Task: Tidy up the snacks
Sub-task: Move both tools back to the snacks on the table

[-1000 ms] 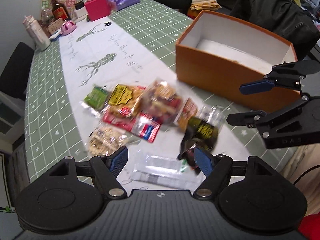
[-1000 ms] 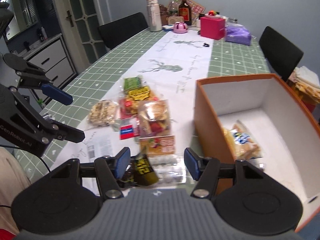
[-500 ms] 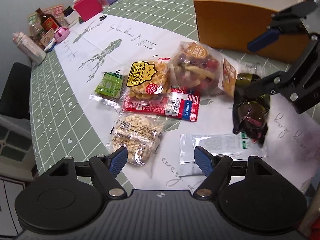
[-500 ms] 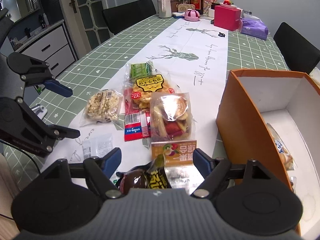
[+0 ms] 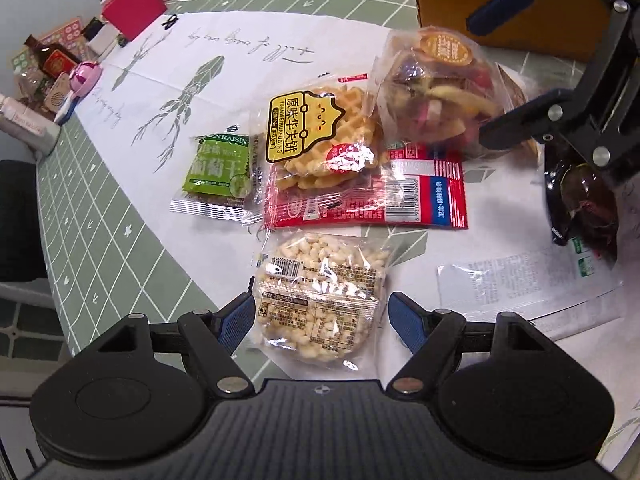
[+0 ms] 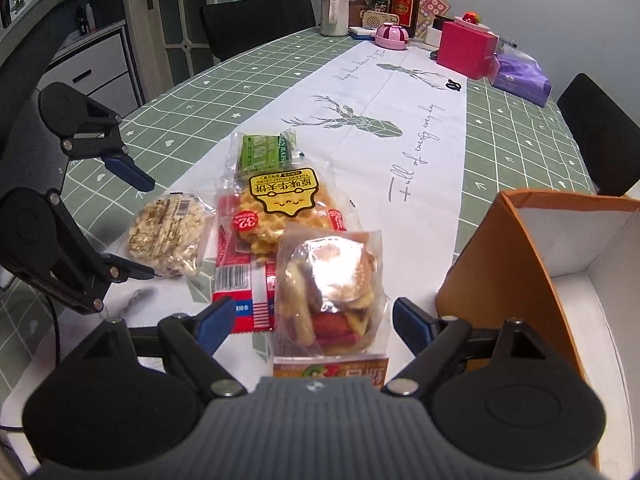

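Note:
My left gripper (image 5: 322, 316) is open, its blue fingers on either side of a round puffed-rice cake packet (image 5: 320, 300) on the table runner. My right gripper (image 6: 314, 320) is open around a clear bag of mixed crisps (image 6: 332, 292). Beyond lie a waffle packet (image 6: 280, 208), a red packet (image 5: 372, 196) and a green raisin packet (image 5: 218, 172). A dark snack packet (image 5: 588, 208) and a flat clear packet (image 5: 516, 284) lie to the right. The orange box (image 6: 520, 280) stands at the right.
The far table end holds a pink box (image 6: 466, 54), a bottle (image 6: 404, 2), a white flask (image 6: 334, 4) and a purple packet (image 6: 520, 80). Black chairs (image 6: 260, 20) stand around the table. The table edge is at the left.
My left gripper has moved down and left from the flat clear packet to the rice cake packet. My right gripper has moved forward past the dark packet to the crisps bag.

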Motion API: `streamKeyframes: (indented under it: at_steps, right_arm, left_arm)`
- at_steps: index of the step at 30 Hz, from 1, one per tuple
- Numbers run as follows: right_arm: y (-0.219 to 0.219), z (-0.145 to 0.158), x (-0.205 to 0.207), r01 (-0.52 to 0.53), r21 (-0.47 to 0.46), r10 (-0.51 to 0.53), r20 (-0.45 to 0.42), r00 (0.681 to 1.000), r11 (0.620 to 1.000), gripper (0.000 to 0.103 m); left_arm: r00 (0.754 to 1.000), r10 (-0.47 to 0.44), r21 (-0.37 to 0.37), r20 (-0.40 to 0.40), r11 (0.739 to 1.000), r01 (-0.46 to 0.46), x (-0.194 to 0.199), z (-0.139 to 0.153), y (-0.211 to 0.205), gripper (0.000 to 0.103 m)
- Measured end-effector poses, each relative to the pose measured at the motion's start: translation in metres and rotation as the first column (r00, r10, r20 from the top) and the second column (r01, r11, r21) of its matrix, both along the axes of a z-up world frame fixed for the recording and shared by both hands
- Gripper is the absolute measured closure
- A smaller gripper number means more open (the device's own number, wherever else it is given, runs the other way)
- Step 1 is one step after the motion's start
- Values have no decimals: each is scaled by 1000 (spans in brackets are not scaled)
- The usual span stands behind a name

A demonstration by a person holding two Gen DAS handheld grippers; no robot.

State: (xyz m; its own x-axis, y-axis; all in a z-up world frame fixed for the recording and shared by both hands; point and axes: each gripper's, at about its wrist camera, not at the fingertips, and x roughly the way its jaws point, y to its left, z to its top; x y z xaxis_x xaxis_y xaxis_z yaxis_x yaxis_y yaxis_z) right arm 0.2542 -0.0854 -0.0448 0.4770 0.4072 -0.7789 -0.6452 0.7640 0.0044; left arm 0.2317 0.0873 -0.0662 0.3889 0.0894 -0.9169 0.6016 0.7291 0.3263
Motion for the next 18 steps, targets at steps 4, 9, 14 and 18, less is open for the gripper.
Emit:
streamKeyframes:
  at_steps: [4,9,14,18]
  right_arm:
    - [0,-7,6,3,7,-3,-15,1000,1000,19]
    - [1,-16,9,-5,16,6,-37,999,1000,19]
    - [2,-21,10,1,9,-1,-45,999,1000,28]
    - [0,-21,9,2,10,-1,-49,999,1000,39]
  left_arm:
    - [999,1,-1,-43,1000,-1,11,-7,7,12]
    - [996,2,-29,-88,1000,-5,22,-11,17,5]
    - [993,53,-77,-109,995,-61,34,-12,23,0]
    - [991,77,-102,-108,991,-88,37,-13,25,0]
